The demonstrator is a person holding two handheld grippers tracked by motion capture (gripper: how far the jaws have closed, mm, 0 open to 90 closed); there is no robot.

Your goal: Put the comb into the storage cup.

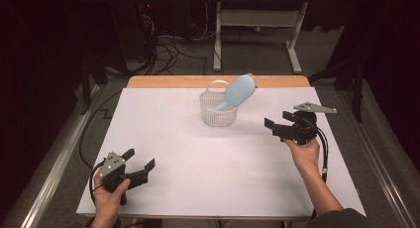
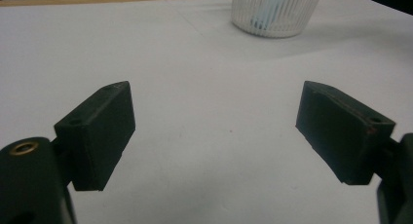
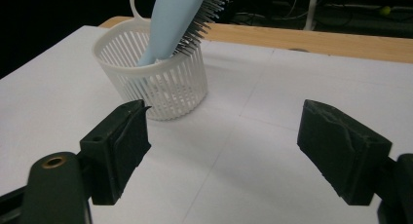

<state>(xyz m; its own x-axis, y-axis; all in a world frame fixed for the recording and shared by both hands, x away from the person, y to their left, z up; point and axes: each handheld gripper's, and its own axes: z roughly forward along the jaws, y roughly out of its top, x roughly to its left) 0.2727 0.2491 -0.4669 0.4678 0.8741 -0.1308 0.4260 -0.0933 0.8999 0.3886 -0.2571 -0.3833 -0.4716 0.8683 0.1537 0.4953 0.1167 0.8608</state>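
**Brush in basket, both grippers open and empty**

High view. White slatted plastic basket (image 1: 218,110) standing upright on the white table sheet (image 1: 198,158), toward the far edge, roughly mid-width. Light blue plastic hairbrush (image 1: 236,93) standing handle-down inside, head leaning up and out over the right rim. Left gripper (image 1: 141,164) held low at the near left corner in the left hand (image 1: 110,191), jaws spread, nothing between, well apart from the basket. Right gripper (image 1: 273,127) held in the right hand (image 1: 304,153) at the right side of the sheet, jaws pointing left toward the basket, parted, empty; near the basket, not touching.

Left gripper view. Two black jaws wide apart over bare white sheet (image 2: 204,87). Lower part of basket (image 2: 272,12) at top edge, far off, blue handle showing faintly through the slats.

Right gripper view. Jaws parted, nothing gripped. Basket (image 3: 163,85) ahead and to the left, just beyond the left jaw tip. Hairbrush (image 3: 173,22) tilted, bristles facing right, resting on the rim. Wooden table edge (image 3: 316,41) behind.
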